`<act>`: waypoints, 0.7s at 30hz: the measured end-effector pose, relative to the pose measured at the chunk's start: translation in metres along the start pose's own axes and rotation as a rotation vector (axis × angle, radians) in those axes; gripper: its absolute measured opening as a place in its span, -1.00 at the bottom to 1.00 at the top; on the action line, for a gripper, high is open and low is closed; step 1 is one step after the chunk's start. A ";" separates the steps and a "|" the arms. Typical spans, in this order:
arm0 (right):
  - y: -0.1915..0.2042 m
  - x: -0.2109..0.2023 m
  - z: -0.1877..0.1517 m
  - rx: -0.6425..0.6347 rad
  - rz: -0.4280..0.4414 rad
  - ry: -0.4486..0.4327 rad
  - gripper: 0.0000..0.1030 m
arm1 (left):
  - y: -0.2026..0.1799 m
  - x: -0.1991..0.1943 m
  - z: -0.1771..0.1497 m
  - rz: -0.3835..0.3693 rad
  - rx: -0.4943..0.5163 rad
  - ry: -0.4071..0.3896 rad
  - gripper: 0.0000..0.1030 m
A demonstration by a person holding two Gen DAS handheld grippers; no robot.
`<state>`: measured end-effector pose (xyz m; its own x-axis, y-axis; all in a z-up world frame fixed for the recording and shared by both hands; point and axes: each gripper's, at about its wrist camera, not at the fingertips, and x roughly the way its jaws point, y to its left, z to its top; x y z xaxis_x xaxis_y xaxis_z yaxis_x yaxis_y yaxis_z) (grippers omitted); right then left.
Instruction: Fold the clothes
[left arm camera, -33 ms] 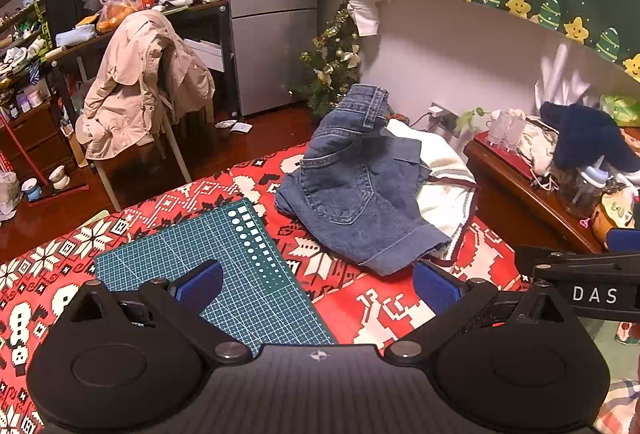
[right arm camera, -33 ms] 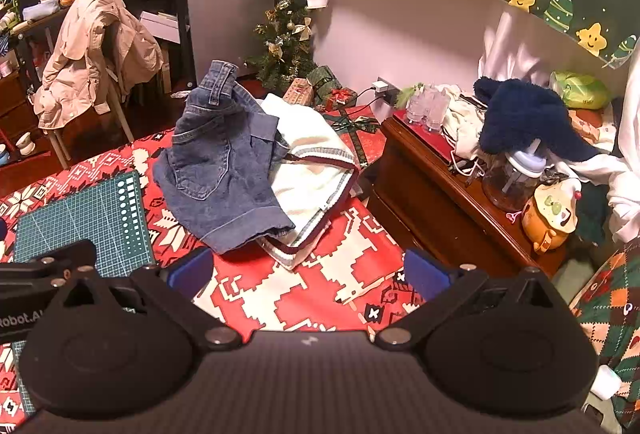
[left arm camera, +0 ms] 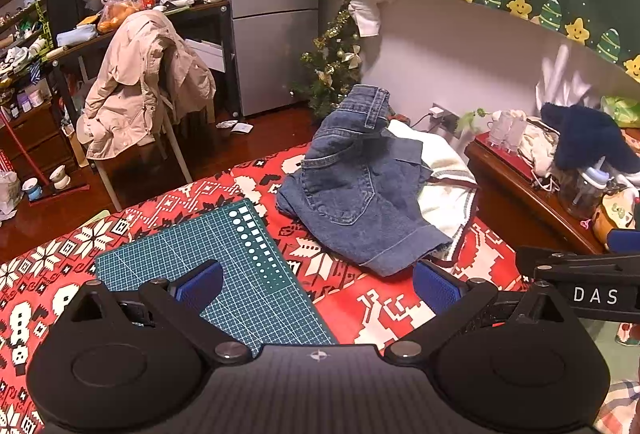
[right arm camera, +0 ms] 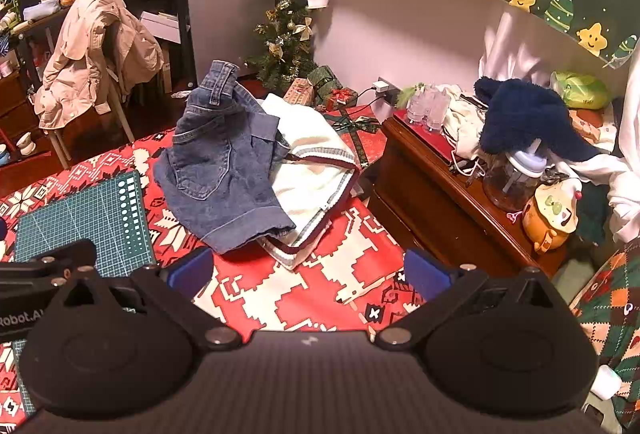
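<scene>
- Denim shorts (left arm camera: pixel 356 190) lie crumpled on a red-and-white patterned cloth (left arm camera: pixel 360 294) that covers the counter, their waistband end raised toward the far wall.
- Under the shorts, on their right, rests a cream garment (right arm camera: pixel 316 170) with dark-striped trim; the shorts overlap its left part.
- A green cutting mat (left arm camera: pixel 224 266) lies flat on the cloth, just left of the shorts, with a column of white shapes along its near edge.
- Left claw (left arm camera: pixel 316 286) hovers above the cloth, released, blue pads wide apart, one over the mat and one near the shorts' hem; nothing is held.
- Right claw (right arm camera: pixel 306 272) hangs likewise released over bare cloth in front of both garments, gripping nothing.
- In the left wrist view, the right claw's black body enters at the right edge; the right wrist view shows the left one at its left edge.
- A wooden side table (right arm camera: pixel 440 190), right of the counter, carries a navy fleece (right arm camera: pixel 524 118) and a clear bottle (right arm camera: pixel 516 178).
- Behind, a beige coat (left arm camera: pixel 140 82) is draped on a chair, a small Christmas tree (left arm camera: pixel 332 74) stands by the fridge (left arm camera: pixel 268 14).
</scene>
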<state>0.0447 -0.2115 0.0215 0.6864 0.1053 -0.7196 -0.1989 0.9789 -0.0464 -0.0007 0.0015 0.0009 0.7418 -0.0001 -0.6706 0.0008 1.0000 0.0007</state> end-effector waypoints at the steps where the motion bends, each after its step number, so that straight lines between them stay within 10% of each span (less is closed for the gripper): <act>1: 0.000 0.000 0.000 -0.001 -0.001 0.000 0.99 | 0.001 -0.001 0.000 -0.003 -0.002 -0.002 0.98; 21: 0.001 -0.001 0.002 -0.007 0.001 0.002 0.99 | 0.001 0.000 -0.001 0.014 0.005 -0.006 0.99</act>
<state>0.0447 -0.2101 0.0234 0.6851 0.1058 -0.7207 -0.2040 0.9777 -0.0504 -0.0019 0.0025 0.0003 0.7459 0.0136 -0.6660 -0.0058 0.9999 0.0139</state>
